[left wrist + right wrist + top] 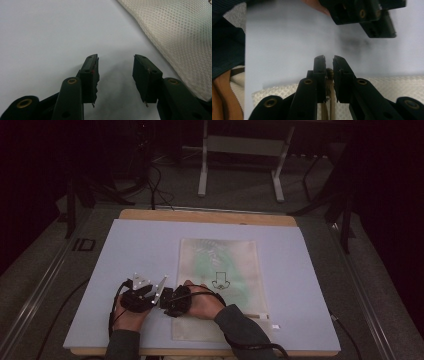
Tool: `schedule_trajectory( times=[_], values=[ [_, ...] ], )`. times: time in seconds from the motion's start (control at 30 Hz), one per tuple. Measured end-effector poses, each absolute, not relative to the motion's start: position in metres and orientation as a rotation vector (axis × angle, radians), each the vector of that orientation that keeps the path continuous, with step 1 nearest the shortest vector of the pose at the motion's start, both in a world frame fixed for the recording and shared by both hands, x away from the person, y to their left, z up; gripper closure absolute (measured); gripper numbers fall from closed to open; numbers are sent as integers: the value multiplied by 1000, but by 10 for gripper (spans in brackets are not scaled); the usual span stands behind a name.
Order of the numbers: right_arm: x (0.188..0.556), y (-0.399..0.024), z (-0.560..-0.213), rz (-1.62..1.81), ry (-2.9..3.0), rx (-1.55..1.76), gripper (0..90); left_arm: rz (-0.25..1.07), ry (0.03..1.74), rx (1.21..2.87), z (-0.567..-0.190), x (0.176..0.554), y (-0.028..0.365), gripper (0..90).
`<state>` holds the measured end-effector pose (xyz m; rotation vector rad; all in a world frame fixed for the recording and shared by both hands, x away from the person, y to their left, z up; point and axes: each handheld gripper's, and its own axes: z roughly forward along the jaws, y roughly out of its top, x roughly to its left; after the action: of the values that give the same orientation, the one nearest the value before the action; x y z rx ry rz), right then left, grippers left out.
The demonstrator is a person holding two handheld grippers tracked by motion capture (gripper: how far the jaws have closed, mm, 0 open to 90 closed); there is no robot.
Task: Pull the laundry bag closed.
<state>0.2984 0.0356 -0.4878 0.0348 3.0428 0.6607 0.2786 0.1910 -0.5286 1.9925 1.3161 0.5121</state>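
Overhead, mesh bag lies at centre frame; both grippers are seen at its lower left edge. Left gripper: jaws parted, nothing held, bag at upper right. Right gripper: jaws nearly closed on the bag's zip pull, lower centre.

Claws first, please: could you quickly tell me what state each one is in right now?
Left claw: open, nothing between its jaws, beside the mesh bag.
Right claw: shut at the mesh bag's edge; whether it grips it cannot be told.
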Motion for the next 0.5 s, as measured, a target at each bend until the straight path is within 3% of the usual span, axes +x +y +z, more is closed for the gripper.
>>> schedule_trajectory(
  times=[0.5],
  values=[
    [297,3,-490,701,3046,97,811,513,1310,2002,-528,278,190,553]
  ],
)
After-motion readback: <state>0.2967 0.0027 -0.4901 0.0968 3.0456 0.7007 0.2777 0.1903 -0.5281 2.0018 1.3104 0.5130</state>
